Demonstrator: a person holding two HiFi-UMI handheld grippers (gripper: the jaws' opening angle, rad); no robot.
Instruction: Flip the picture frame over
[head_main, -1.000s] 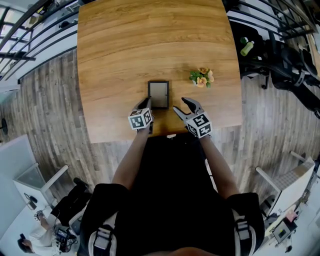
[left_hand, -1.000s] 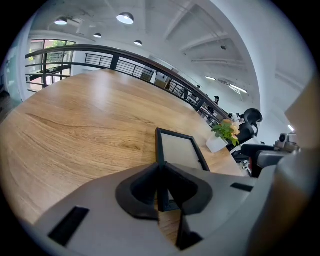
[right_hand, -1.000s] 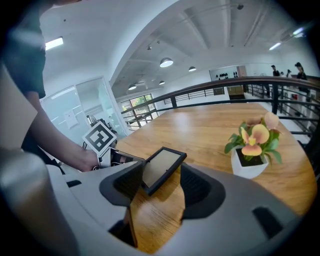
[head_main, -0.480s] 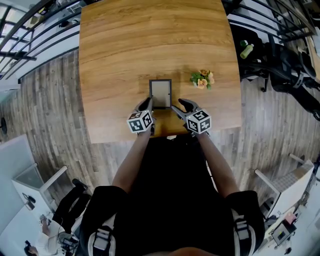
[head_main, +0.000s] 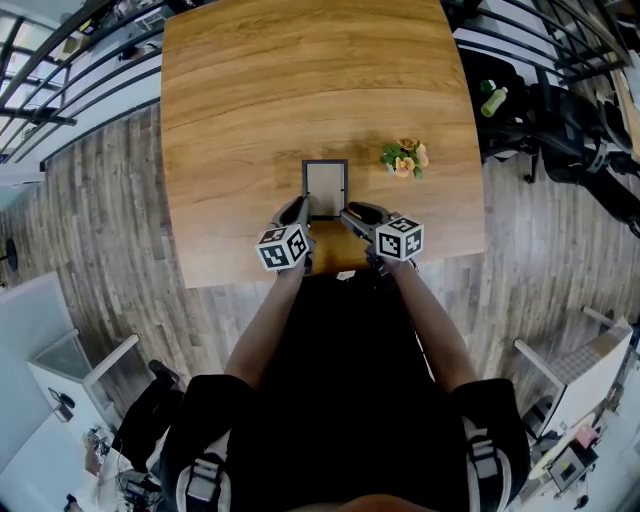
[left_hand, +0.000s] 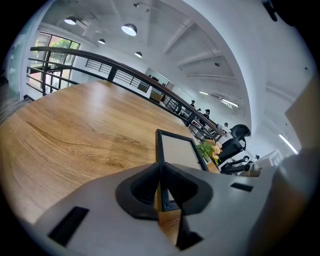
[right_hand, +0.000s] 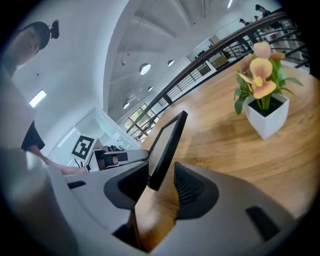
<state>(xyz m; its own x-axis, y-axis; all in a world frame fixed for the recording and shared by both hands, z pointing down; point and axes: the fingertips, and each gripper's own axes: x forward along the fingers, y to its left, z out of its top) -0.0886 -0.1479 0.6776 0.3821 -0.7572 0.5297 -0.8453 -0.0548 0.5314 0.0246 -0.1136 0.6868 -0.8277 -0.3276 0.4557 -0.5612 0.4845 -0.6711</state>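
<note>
Toward the near edge of the wooden table, just ahead of you, the picture frame lay lengthwise between your two tools, with the potted flower well apart to its right. Your left gripper was clamped on the frame's near left corner, jaws pressed onto the thin black moulding. I judge that this grip was there to raise the near end, since bare wood showed under that corner. Your right gripper stood at the near right corner with the frame's edge slanting up between its jaws. Those jaws had just been closing, yet a gap remained at the ribbed pad on one side, so they were spread around the edge rather than pinching it. A hold on both near corners would probably let you swing the frame up and over without it twisting. From the head view, the marker cubes covered most of both tools, so the contact could only be read from the gripper views. You could not tell whether the far edge rested on the table. The pale panel could have been a picture or a backing, and the other face was hidden in every view.
</note>
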